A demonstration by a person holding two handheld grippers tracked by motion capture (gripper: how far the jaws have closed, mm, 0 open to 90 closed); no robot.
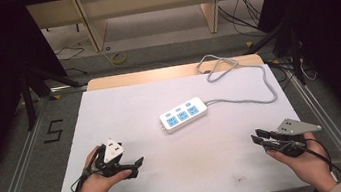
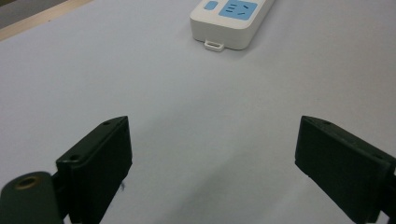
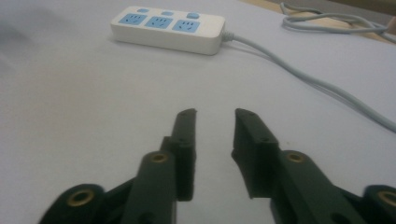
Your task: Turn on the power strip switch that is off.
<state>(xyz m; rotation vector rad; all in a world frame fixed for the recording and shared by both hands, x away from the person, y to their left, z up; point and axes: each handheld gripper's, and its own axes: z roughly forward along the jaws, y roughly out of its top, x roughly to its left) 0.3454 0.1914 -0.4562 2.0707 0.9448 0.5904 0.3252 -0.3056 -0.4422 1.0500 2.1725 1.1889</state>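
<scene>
A white power strip (image 1: 184,115) with blue sockets lies flat near the middle of the white table cover; it is also ahead in the left gripper view (image 2: 231,21) and the right gripper view (image 3: 168,29). Its grey cable (image 1: 242,83) runs right and loops at the far edge. My left gripper (image 1: 137,165) rests low at the near left, jaws wide open (image 2: 213,126) over bare cover. At the near right, my right gripper (image 1: 260,140) points toward the strip, its jaws (image 3: 215,114) a narrow gap apart with nothing between them.
The white cover (image 1: 124,107) spans most of the table, with a wooden strip (image 1: 145,76) bare at the far edge. The cable's coil (image 1: 217,66) lies at the far right corner. Metal frame rails (image 1: 323,120) run along both sides.
</scene>
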